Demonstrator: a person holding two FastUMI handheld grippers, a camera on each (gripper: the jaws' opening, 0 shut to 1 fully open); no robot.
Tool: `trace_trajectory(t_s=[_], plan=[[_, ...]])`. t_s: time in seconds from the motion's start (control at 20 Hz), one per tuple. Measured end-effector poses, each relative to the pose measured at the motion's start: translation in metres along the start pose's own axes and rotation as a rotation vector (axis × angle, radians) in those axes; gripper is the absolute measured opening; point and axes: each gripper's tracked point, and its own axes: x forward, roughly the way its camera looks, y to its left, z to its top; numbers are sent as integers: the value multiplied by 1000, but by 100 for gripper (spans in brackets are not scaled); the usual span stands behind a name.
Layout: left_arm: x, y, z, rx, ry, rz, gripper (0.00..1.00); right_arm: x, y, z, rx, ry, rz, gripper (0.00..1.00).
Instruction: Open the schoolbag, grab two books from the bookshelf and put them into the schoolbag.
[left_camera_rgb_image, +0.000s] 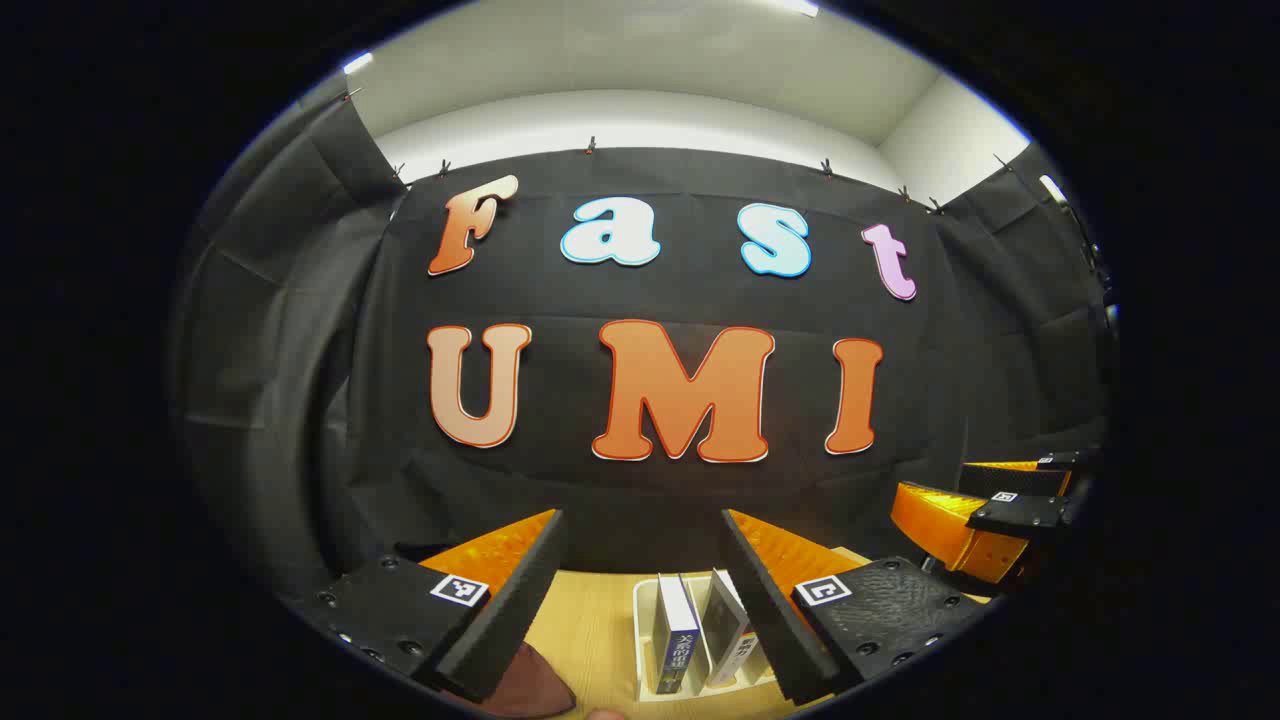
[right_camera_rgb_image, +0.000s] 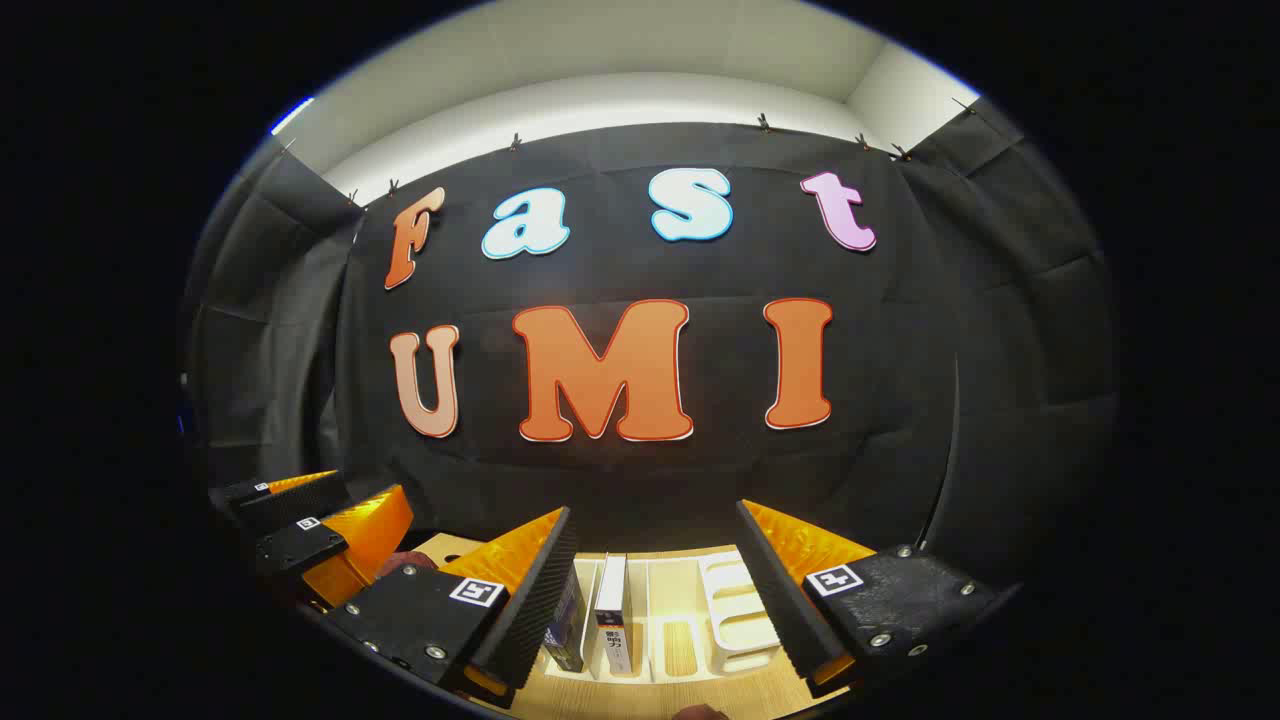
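In the left gripper view my left gripper (left_camera_rgb_image: 642, 516) is open and raised above the wooden table (left_camera_rgb_image: 590, 620), with nothing between its fingers. Below it, two books (left_camera_rgb_image: 678, 640) stand upright in a white rack (left_camera_rgb_image: 645, 610). A dark red rounded thing (left_camera_rgb_image: 530, 685), perhaps the schoolbag, peeks in at the bottom edge. My right gripper (left_camera_rgb_image: 1000, 495) hangs off to the right. In the right gripper view that gripper (right_camera_rgb_image: 655, 510) is open and empty above the same rack (right_camera_rgb_image: 740, 610), with the books (right_camera_rgb_image: 612, 615) in the rack's left slots. The left gripper (right_camera_rgb_image: 290, 512) hangs at the left.
The black cloth wall stands close behind the table and wraps round both sides. The rack's right-hand slots (right_camera_rgb_image: 680, 640) hold nothing. A strip of bare wooden table (right_camera_rgb_image: 640, 700) lies in front of the rack.
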Motion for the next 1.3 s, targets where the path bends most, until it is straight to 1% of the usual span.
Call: trace_trajectory(t_s=[0.05,0.35,0.4,0.45,0.6,0.65,0.7,0.95,1.1,1.15,1.3], plan=[[0,1,-1,8,5,4,95,0,1,0,4,2,2,94],[-2,9,-2,15,-6,24,95,3,7,-5,-5,14,11,94],[-1,9,-1,14,-3,25,95,4,8,-5,-5,15,13,83],[-2,9,-4,14,1,24,95,4,9,-5,-7,15,14,94],[-1,13,-5,27,9,38,95,6,11,-6,-10,19,17,94],[-1,13,-6,31,11,42,95,6,11,-7,-10,23,17,100],[-1,12,-8,34,15,43,95,7,12,-8,-9,24,18,94],[3,15,-14,38,34,55,95,7,11,-10,-18,27,15,94],[2,20,-11,44,26,71,95,10,14,-12,-22,30,18,94],[2,22,-11,47,23,79,95,10,15,-12,-24,31,19,83],[1,22,-9,59,12,90,96,11,17,-15,-26,35,23,83]])
